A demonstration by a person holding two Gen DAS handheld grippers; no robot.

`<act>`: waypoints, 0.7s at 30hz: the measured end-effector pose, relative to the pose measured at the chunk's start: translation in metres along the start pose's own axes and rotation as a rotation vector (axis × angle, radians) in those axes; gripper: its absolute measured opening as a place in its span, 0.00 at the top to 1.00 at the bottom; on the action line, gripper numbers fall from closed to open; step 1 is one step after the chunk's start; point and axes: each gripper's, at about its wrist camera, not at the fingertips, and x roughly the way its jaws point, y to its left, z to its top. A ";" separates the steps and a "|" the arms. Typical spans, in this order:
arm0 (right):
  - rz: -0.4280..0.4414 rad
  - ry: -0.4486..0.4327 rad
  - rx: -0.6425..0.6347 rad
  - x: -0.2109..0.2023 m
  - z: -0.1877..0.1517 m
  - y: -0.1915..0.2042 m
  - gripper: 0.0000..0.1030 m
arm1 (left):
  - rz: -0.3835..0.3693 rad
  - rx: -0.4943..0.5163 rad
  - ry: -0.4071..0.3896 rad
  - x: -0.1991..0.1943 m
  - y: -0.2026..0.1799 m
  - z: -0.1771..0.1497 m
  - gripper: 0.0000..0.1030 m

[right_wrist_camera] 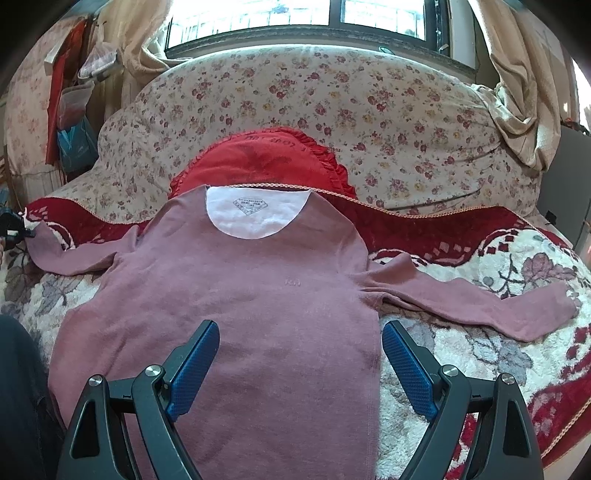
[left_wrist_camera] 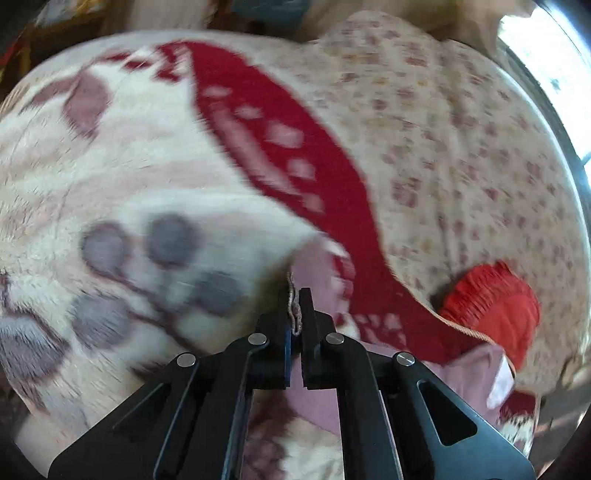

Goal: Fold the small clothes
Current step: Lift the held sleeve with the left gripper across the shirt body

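A small mauve long-sleeved shirt point(right_wrist_camera: 236, 295) lies flat on a fluffy blanket point(right_wrist_camera: 480, 350), neck with white lining point(right_wrist_camera: 251, 214) at the far side, both sleeves spread out. My right gripper point(right_wrist_camera: 299, 354) is open, hovering over the shirt's lower right part, its blue pads point(right_wrist_camera: 195, 365) on either side of the hem edge. My left gripper point(left_wrist_camera: 295, 314) is shut on the cuff of the shirt's left sleeve point(left_wrist_camera: 295, 310); it also shows in the right wrist view point(right_wrist_camera: 14, 229) at the far left, holding the sleeve end point(right_wrist_camera: 44, 243). The left wrist view is motion-blurred.
The blanket has a red border point(right_wrist_camera: 461, 229) and grey flowers. A red frilled cushion point(right_wrist_camera: 266, 155) lies behind the shirt's neck, against a floral quilt point(right_wrist_camera: 369, 110). A window point(right_wrist_camera: 295, 14) and curtains point(right_wrist_camera: 517, 92) are behind. A dark-clothed leg point(right_wrist_camera: 18, 387) is at the left edge.
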 end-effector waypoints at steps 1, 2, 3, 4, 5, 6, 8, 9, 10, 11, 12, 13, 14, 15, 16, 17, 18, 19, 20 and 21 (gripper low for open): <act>0.001 0.001 0.000 0.000 0.000 0.000 0.14 | -0.022 0.020 -0.007 -0.004 -0.011 -0.003 0.98; 0.000 0.001 -0.001 0.000 0.000 0.000 0.14 | -0.048 0.040 -0.013 -0.007 -0.022 -0.007 0.98; -0.002 0.000 -0.004 0.000 0.000 0.000 0.14 | -0.094 0.064 -0.014 -0.012 -0.037 -0.011 0.98; -0.001 0.001 -0.004 0.000 0.000 0.000 0.14 | -0.145 0.093 -0.016 -0.016 -0.053 -0.016 0.98; -0.001 0.004 -0.004 0.001 0.001 0.001 0.14 | -0.191 0.122 -0.020 -0.020 -0.070 -0.022 0.98; 0.003 0.010 -0.007 0.003 0.002 0.001 0.14 | -0.244 0.142 -0.016 -0.023 -0.086 -0.028 0.98; 0.019 0.018 -0.015 0.006 0.007 0.003 0.14 | -0.363 0.173 0.001 -0.025 -0.124 -0.043 0.98; 0.028 0.025 -0.018 0.009 0.013 0.004 0.14 | -0.424 0.193 0.014 -0.026 -0.144 -0.053 0.98; 0.042 0.033 -0.016 0.014 0.020 0.003 0.14 | -0.470 0.207 0.021 -0.026 -0.160 -0.063 0.98; 0.061 0.036 -0.009 0.017 0.028 0.003 0.14 | -0.519 0.211 0.043 -0.025 -0.178 -0.074 0.98; 0.077 0.038 -0.004 0.020 0.034 0.003 0.14 | -0.571 0.219 0.063 -0.023 -0.197 -0.088 0.98; 0.101 0.043 0.005 0.025 0.044 0.003 0.14 | -0.608 0.221 0.078 -0.022 -0.209 -0.099 0.98; 0.130 0.046 0.015 0.030 0.051 0.003 0.14 | -0.642 0.224 0.101 -0.018 -0.226 -0.113 0.98; 0.170 0.049 0.030 0.036 0.058 0.002 0.14 | -0.665 0.228 0.118 -0.016 -0.236 -0.126 0.98; 0.203 0.055 0.048 0.043 0.065 0.002 0.14 | -0.689 0.238 0.136 -0.013 -0.250 -0.144 0.98; 0.222 0.062 0.064 0.049 0.070 0.002 0.14 | -0.693 0.250 0.150 -0.009 -0.261 -0.157 0.98; 0.246 0.062 0.087 0.057 0.075 0.001 0.14 | -0.699 0.262 0.170 -0.002 -0.272 -0.174 0.98; 0.259 0.065 0.102 0.064 0.078 -0.001 0.14 | -0.703 0.258 0.184 0.004 -0.279 -0.184 0.98; 0.277 0.077 0.129 0.073 0.081 -0.002 0.14 | -0.701 0.255 0.206 0.012 -0.286 -0.197 0.98; 0.293 0.086 0.145 0.079 0.082 -0.002 0.14 | -0.699 0.256 0.221 0.019 -0.290 -0.207 0.98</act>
